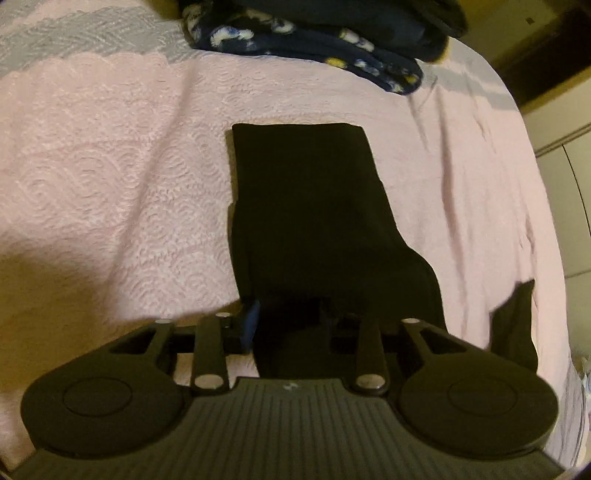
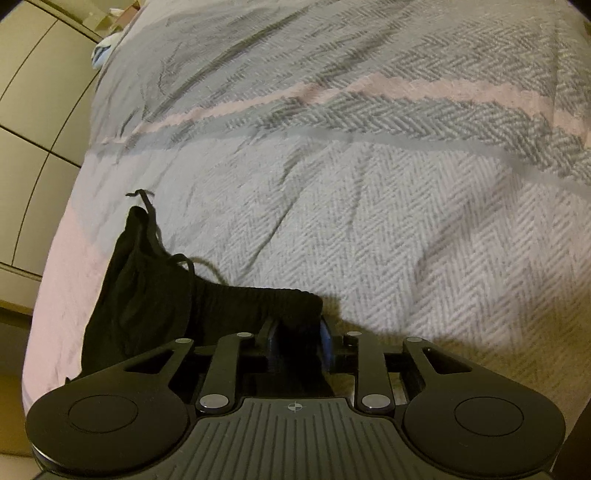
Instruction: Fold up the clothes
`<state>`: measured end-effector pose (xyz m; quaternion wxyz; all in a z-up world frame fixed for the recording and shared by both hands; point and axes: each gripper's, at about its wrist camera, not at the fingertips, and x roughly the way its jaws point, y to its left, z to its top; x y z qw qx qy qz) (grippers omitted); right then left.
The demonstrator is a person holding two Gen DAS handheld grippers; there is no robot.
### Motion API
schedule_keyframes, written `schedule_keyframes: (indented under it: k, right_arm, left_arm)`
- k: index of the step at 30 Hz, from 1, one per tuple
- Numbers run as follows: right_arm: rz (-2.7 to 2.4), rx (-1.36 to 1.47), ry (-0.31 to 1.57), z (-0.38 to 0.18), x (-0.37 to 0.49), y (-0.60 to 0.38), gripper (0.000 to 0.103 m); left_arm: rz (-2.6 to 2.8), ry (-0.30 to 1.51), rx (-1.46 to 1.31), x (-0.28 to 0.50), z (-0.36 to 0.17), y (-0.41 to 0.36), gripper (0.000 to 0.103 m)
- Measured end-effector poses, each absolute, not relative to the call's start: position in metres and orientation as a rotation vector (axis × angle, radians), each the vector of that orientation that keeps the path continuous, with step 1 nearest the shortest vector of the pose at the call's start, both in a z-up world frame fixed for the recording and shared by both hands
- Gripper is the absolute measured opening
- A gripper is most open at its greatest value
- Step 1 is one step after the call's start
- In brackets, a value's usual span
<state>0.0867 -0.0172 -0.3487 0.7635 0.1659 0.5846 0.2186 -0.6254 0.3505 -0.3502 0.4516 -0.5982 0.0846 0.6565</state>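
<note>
Pink and grey bedspread (image 1: pixel 110 192) filling both views, lace-like scallop texture in the left wrist view, grey herringbone bands crossed by a thin pink stripe in the right wrist view. Pale cupboard panels at the left edge of the right wrist view. Heaped at the top centre of the left wrist view: a pile of dark clothes (image 1: pixel 306 33), navy fabric with white and yellow print lowest in the heap.

Spread flat through the middle of the left wrist view: a black garment (image 1: pixel 310 206), far hem straight and square, near end gathered into the left claw (image 1: pixel 288 321) at the lower centre. Left claw closed on the black fabric, blue pad just visible at one side. A separate flap of the same black cloth at the lower right of that view.

Lower centre of the right wrist view: right claw (image 2: pixel 295 343) clamped on the ribbed waistband of the black garment, blue pads pressed against the cloth. Remainder of the fabric bunched toward the lower left, thin drawstring (image 2: pixel 147 206) trailing upward over the bedspread.
</note>
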Motion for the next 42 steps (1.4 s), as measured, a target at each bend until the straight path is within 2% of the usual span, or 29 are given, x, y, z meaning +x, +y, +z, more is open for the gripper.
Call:
schedule_keyframes:
  k: [1, 4, 8, 12, 14, 15, 16, 17, 18, 19, 21, 23, 24, 25, 26, 27, 31, 34, 39, 42]
  right_arm:
    - [0.49, 0.338, 1.252, -0.346, 0.086, -0.016, 0.011]
    - [0.556, 0.35, 1.111, -0.317, 0.088, -0.019, 0.009]
    - [0.637, 0.377, 0.99, -0.275, 0.098, -0.038, 0.009]
    - [0.554, 0.372, 1.041, -0.28, 0.104, -0.068, 0.01]
    - [0.494, 0.373, 1.13, -0.302, 0.106, -0.076, 0.011]
    - [0.463, 0.373, 1.173, -0.314, 0.105, -0.078, 0.011]
    - [0.436, 0.377, 1.193, -0.322, 0.101, -0.077, 0.014]
    - [0.423, 0.39, 1.198, -0.326, 0.099, -0.075, 0.018]
    - [0.409, 0.403, 1.203, -0.33, 0.096, -0.074, 0.031]
    - [0.403, 0.413, 1.209, -0.333, 0.095, -0.072, 0.038]
    - [0.404, 0.423, 1.224, -0.337, 0.094, -0.069, 0.044]
    - [0.407, 0.429, 1.235, -0.341, 0.094, -0.066, 0.044]
    - [0.409, 0.423, 1.236, -0.341, 0.093, -0.065, 0.044]
    - [0.408, 0.409, 1.234, -0.34, 0.094, -0.064, 0.031]
    - [0.405, 0.386, 1.229, -0.338, 0.096, -0.062, 0.014]
    - [0.415, 0.387, 1.215, -0.334, 0.098, -0.062, 0.006]
    - [0.528, 0.485, 1.128, -0.304, 0.101, -0.078, 0.005]
    - [0.583, 0.5, 1.128, -0.291, 0.1, -0.091, 0.005]
    - [0.523, 0.3, 1.296, -0.334, 0.084, -0.085, 0.005]
    - [0.481, 0.254, 1.29, -0.344, 0.071, -0.08, 0.005]
  left_arm:
    - [1.589, 0.242, -1.438, -0.621, -0.345, 0.355, 0.0]
    - [1.548, 0.29, -1.256, -0.614, -0.313, 0.353, 0.0]
    - [1.539, 0.273, -1.149, -0.625, -0.276, 0.319, 0.0]
    - [1.492, 0.347, -1.268, -0.632, -0.3, 0.289, 0.0]
    - [1.49, 0.352, -1.325, -0.627, -0.316, 0.282, 0.007]
    - [1.49, 0.329, -1.353, -0.624, -0.323, 0.281, 0.016]
    - [1.49, 0.295, -1.372, -0.621, -0.328, 0.283, 0.023]
    - [1.5, 0.279, -1.378, -0.619, -0.332, 0.287, 0.035]
    - [1.515, 0.274, -1.377, -0.616, -0.335, 0.291, 0.04]
    - [1.531, 0.269, -1.375, -0.614, -0.339, 0.296, 0.041]
    - [1.533, 0.281, -1.35, -0.609, -0.339, 0.307, 0.045]
    - [1.527, 0.301, -1.318, -0.604, -0.337, 0.318, 0.041]
    - [1.523, 0.31, -1.302, -0.602, -0.336, 0.324, 0.009]
    - [1.52, 0.32, -1.286, -0.6, -0.335, 0.33, 0.001]
    - [1.516, 0.329, -1.27, -0.597, -0.334, 0.335, 0.0]
    - [1.513, 0.338, -1.254, -0.595, -0.332, 0.341, 0.0]
    - [1.439, 0.258, -1.071, -0.592, -0.271, 0.329, 0.0]
    - [1.493, 0.284, -0.999, -0.614, -0.251, 0.304, 0.001]
    - [1.578, 0.583, -1.084, -0.639, -0.315, 0.29, 0.002]
    - [1.578, 0.654, -0.964, -0.63, -0.317, 0.284, 0.004]
